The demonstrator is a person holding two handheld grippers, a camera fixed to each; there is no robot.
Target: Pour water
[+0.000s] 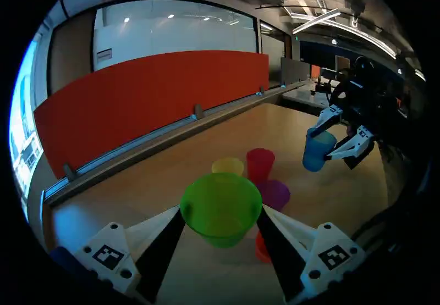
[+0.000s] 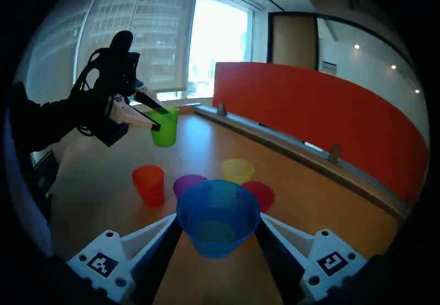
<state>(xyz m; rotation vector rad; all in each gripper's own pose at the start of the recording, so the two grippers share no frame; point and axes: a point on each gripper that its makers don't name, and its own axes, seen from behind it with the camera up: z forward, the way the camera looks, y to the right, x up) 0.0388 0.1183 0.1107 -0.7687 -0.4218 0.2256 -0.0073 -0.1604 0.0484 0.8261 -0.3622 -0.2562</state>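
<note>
In the left gripper view, the left claw is closed around a green cup, with one finger pressed on each side of its wall just under the rim. The cup sits upright between the fingers, likely kept level so nothing spills before the pour. Beyond it, four cups stand close together on the wooden table: a yellow cup, a red cup, a purple cup and an orange cup, which is partly hidden behind the green one. Further right, the right claw grips a blue cup the same way. It is raised above the table and well apart from the green cup, with the cluster between them. The two held cups seem to be the pouring pair, lifted clear of the others to leave room to tip. Whether either holds water cannot be told for sure. The right gripper view shows a pale patch at the bottom of the blue cup, which may be a little water.
</note>
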